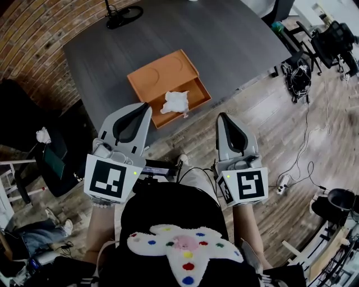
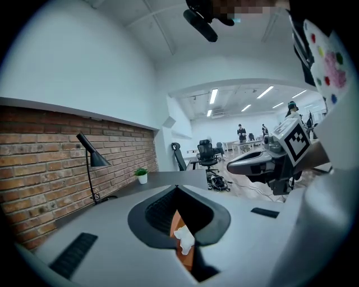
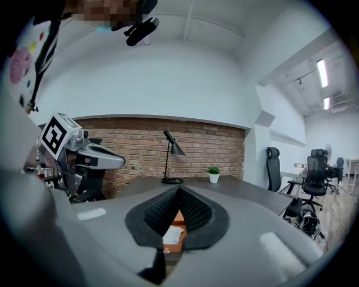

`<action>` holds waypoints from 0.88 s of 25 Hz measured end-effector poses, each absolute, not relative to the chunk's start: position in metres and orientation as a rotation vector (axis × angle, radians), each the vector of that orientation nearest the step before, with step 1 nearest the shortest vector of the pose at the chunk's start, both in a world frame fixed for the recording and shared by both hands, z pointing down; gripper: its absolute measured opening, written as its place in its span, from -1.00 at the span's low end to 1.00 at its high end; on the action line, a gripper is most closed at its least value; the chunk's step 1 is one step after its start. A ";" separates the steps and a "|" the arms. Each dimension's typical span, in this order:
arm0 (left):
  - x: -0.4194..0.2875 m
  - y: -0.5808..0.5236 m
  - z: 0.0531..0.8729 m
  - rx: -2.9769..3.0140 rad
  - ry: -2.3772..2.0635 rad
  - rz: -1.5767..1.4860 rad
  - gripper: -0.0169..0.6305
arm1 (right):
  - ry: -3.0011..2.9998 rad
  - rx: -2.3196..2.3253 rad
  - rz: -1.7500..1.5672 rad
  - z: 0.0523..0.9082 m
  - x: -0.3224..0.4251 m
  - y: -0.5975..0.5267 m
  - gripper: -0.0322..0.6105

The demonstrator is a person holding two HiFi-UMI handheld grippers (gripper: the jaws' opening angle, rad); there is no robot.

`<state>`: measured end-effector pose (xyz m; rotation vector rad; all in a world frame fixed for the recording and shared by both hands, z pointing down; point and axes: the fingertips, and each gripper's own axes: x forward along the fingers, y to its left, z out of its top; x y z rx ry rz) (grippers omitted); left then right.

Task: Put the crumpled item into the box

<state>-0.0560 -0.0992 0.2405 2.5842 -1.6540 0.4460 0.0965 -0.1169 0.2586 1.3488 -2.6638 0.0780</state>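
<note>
An orange box (image 1: 162, 75) lies on the dark grey table (image 1: 224, 39) near its front edge. The white crumpled item (image 1: 175, 102) rests in the box's open near compartment, at its left end, with a bit hanging over the front rim. My left gripper (image 1: 147, 105) hovers just short of the table edge, left of the item, jaws shut and empty. To the right, over the floor, my right gripper (image 1: 222, 116) is also shut and empty. In the left gripper view the item (image 2: 184, 240) and box (image 2: 176, 223) show below the closed jaws (image 2: 177, 188). The right gripper view shows the same item (image 3: 171, 234) below its closed jaws (image 3: 179, 188).
A black desk lamp (image 1: 124, 14) stands at the table's far left by the brick wall; a small potted plant (image 2: 142, 175) sits further along. Office chairs (image 1: 331, 42) and cables (image 1: 305, 117) occupy the wooden floor on the right. Another white wad (image 1: 43, 135) lies on a dark seat at left.
</note>
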 end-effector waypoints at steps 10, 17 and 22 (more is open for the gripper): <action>-0.053 -0.098 0.244 2.588 -1.633 0.451 -0.93 | -2.645 1.331 0.064 0.261 0.095 -0.119 -0.87; -0.054 -0.101 0.249 2.597 -1.619 0.452 -0.93 | -2.632 1.332 0.068 0.269 0.092 -0.120 -0.87; -0.051 -0.103 0.252 2.604 -1.602 0.457 -0.93 | -2.624 1.330 0.077 0.273 0.092 -0.121 -0.87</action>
